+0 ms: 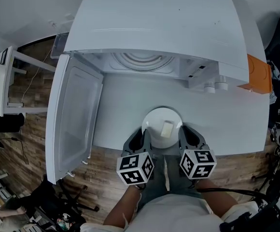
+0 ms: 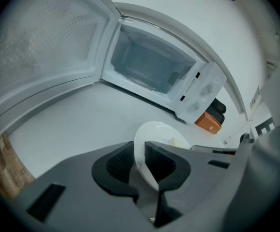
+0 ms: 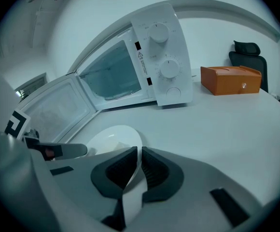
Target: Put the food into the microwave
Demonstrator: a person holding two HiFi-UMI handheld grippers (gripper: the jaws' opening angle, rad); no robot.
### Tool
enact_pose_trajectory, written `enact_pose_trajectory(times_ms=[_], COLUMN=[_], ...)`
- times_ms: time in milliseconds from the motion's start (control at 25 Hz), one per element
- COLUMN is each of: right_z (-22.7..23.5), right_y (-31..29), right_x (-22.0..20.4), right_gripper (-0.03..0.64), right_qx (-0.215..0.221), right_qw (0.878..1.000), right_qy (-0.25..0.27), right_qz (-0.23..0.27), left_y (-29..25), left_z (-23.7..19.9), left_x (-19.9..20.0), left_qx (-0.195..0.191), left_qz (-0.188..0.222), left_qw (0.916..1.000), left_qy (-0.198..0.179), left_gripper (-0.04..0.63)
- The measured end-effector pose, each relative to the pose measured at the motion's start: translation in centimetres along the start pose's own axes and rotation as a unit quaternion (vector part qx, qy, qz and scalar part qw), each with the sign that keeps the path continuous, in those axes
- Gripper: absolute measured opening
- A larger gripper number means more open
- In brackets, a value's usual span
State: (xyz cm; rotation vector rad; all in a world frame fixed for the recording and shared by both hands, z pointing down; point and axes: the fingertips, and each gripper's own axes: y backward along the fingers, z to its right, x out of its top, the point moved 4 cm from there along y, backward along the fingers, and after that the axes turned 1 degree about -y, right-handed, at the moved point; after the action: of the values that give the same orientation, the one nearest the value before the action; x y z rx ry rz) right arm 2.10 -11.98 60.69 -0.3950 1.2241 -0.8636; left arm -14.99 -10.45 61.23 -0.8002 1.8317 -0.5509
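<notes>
White plate [image 1: 162, 121] is at the near edge of the white worktop [image 1: 236, 129], directly in front of the microwave [image 1: 169, 23]. Whether it rests on the surface or is lifted clear of it cannot be determined.

Left tool [image 1: 143, 135] is clamped on the plate's left rim; the left gripper view shows both dark pads closed on the thin edge. Right tool [image 1: 183, 135] is clamped in the same way on the right rim, as the right gripper view confirms.

Food [image 1: 167, 129] lies on the plate, right of centre. It is a pale, squarish block of a kind that cannot be identified. In both gripper views the tool bodies hide most of it.

Microwave door [image 1: 75, 115] is swung open to the left. In the head view the housing top covers most of the cavity, and only the front arc of the turntable [image 1: 142, 59] shows. Control panel [image 3: 163, 57] carries two dials; its print is too small to read.

Orange box [image 1: 259, 75] stands on the worktop to the right of the microwave, partly covered by the housing in the head view. A dark chair [image 3: 246, 52] shows behind the box, with its lower part hidden. Wood-plank floor [image 1: 106, 178] shows below the worktop edge. The person's forearms are cut off by the bottom of the head view.
</notes>
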Motion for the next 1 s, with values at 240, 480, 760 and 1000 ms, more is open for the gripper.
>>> enact_pose_trajectory(times_ms=[240,480,760,1000], right_z=[-0.8,-1.5,-2.3,-2.7], right_y=[-0.3,-0.5,-0.7,-0.9], right_x=[0.7,1.4,2.6,3.8], right_gripper=[0.038,0.038,0.038,0.038], right_qx=[0.01,0.017,0.023,0.027], right_qw=[1.0,1.0,1.0,0.999], right_qy=[0.005,0.01,0.016,0.019], right_qz=[0.005,0.007,0.012,0.017], left_y=[0.3,0.7,1.0,1.1], left_z=[-0.5,-0.9,-1.1,-1.2], left_x=[0.9,1.6,2.8,4.2], left_qx=[0.006,0.012,0.017,0.019], left_qz=[0.011,0.019,0.032,0.044], left_qw=[0.9999,0.9997,0.9993,0.9987], left_qy=[0.003,0.008,0.014,0.017], left_gripper=[0.071,0.071,0.071,0.071])
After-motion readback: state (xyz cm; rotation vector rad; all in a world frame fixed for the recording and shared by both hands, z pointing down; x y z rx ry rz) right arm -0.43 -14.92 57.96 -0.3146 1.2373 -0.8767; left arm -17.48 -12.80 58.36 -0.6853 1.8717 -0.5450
